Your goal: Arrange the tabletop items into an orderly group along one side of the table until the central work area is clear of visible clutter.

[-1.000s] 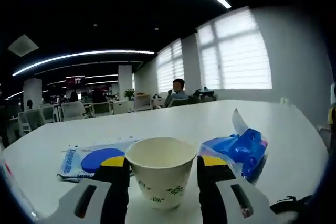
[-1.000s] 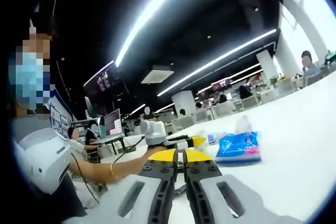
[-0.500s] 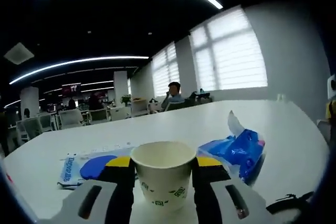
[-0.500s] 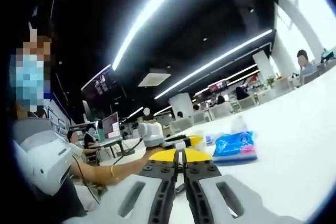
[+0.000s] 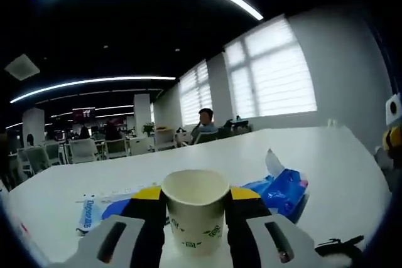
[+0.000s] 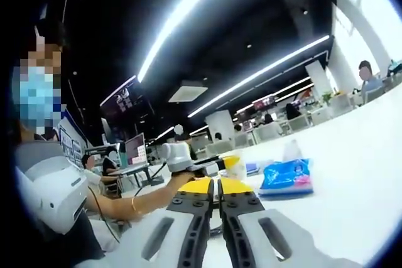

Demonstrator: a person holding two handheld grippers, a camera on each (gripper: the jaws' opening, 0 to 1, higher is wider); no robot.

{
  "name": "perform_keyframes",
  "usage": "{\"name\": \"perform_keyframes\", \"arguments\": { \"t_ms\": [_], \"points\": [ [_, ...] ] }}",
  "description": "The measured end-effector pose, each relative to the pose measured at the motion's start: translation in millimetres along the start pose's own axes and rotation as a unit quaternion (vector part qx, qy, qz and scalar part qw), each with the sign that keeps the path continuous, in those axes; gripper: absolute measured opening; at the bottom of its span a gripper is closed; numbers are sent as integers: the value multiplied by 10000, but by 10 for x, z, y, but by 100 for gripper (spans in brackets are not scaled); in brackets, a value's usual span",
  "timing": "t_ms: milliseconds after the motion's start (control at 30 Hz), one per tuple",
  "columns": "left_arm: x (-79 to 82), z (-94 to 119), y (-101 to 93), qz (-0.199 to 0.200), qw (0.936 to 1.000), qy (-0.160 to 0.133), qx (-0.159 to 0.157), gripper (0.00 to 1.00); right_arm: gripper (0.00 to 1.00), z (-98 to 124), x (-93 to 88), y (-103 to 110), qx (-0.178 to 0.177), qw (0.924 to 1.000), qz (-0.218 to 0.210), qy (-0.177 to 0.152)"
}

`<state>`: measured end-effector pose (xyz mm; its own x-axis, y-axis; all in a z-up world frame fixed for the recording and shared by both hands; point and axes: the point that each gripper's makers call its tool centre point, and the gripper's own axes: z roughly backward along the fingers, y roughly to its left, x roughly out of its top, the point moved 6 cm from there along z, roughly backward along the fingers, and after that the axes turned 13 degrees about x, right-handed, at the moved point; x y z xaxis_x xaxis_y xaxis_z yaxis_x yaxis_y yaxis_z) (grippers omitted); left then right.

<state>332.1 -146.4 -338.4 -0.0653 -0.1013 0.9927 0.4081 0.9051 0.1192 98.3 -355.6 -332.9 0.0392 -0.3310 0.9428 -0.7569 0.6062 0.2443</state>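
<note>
The left gripper (image 5: 195,208) has its black, yellow-tipped jaws closed against both sides of a white paper cup with small green print (image 5: 195,214), which stands upright between them, mouth open to the ceiling; that side-on squeeze looks meant to carry the cup level, and the slightly pinched rim suggests thin walls that would buckle under more pressure. Whether its base touches the white tabletop (image 5: 326,161) or rides just above it I cannot tell. Just behind the cup on one side lies a crumpled blue plastic packet with a white tab sticking up (image 5: 282,189), and on the other a flat white-and-blue printed pouch (image 5: 94,208); both sit close together, so this end of the table appears to be where the group is forming, and the cup probably belongs beside them. A thin black cable (image 5: 336,243) lies at the near edge. The right gripper (image 6: 218,186) has its jaws pressed together on nothing and hangs idle near the table edge; in its view the same blue packet (image 6: 286,177) lies on the white surface, and the left gripper (image 6: 201,166), held by the person's bare forearm (image 6: 135,202), carries the cup. The table is broad, smooth and pale. The room is an open office with long ceiling light strips, blinded windows and seated people beyond.
</note>
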Motion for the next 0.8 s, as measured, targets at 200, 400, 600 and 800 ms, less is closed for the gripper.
{"name": "perform_keyframes", "arguments": {
  "t_ms": [200,400,600,800],
  "points": [
    [44,109,91,-73,9999,-74,15,37,1,-49,-9,39,53,9999,52,81],
    [66,272,242,-54,9998,-166,107,40,1,-61,-42,39,54,9999,41,159],
    [101,457,409,-172,9993,-251,209,40,1,-86,-55,64,80,9998,49,191],
    [141,584,552,-145,9990,-299,305,40,1,-142,-59,94,135,9995,86,279]
  ]
}}
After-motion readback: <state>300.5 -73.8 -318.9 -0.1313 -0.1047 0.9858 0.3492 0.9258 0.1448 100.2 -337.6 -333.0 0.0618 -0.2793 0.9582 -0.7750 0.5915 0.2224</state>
